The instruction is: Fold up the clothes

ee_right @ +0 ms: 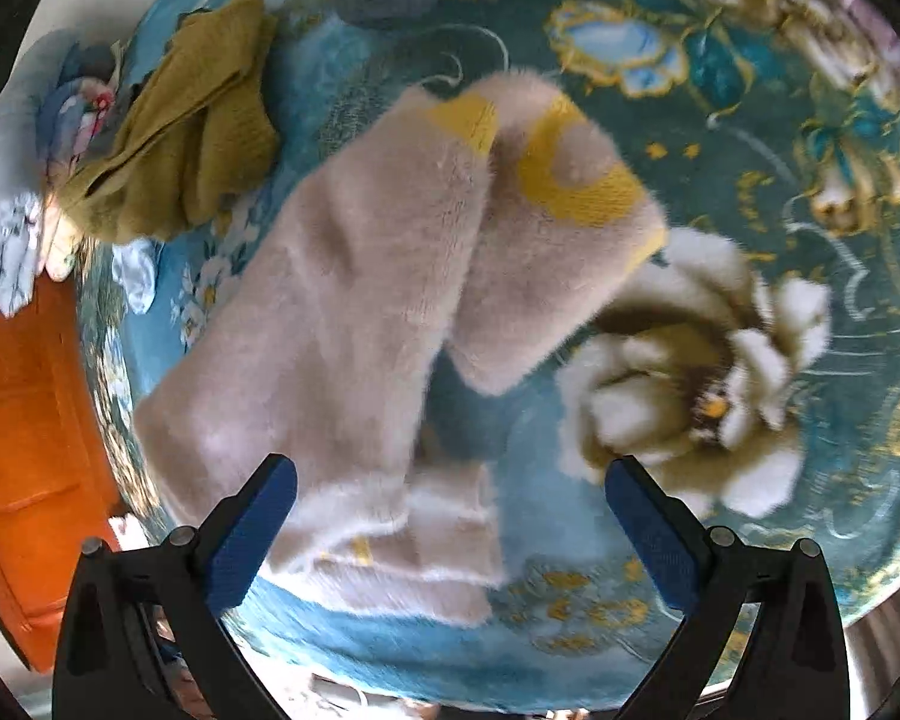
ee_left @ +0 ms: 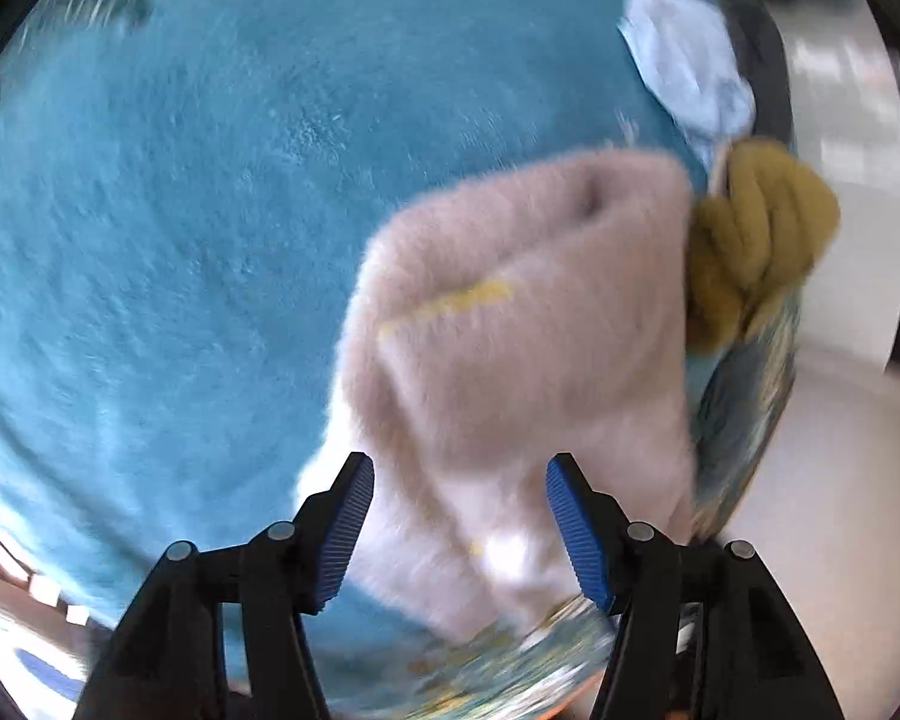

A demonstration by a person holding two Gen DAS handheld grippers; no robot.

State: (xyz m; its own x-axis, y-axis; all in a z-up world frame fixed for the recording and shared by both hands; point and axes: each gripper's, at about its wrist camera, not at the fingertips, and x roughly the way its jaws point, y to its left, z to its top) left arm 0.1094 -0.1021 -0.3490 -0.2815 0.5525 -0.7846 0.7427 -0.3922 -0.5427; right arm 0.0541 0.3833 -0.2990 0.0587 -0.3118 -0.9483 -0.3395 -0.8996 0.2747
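On the far left of my right-hand view a mustard-yellow garment (ee_right: 192,138) lies in a loose heap on the floral bedspread (ee_right: 780,120), with pale blue cloth (ee_right: 3,252) bunched at the edge beyond it — neither looks folded, so I judge those are still to do. The same yellow heap (ee_left: 756,240) shows at the right of my left-hand view, touching the far side of the piece I am working on.

That piece, a fluffy pinkish-beige garment with yellow trim (ee_right: 354,312), lies in the middle of the bed, its two sleeve-like ends doubled over toward the far side. It seems partly folded — not yet a neat packet.

My left gripper (ee_left: 459,531) stands wide apart over its near edge (ee_left: 510,360), holding nothing. My right gripper (ee_right: 450,531) is also spread wide and empty, just above the garment's near corner. I reckon the task is early to midway.
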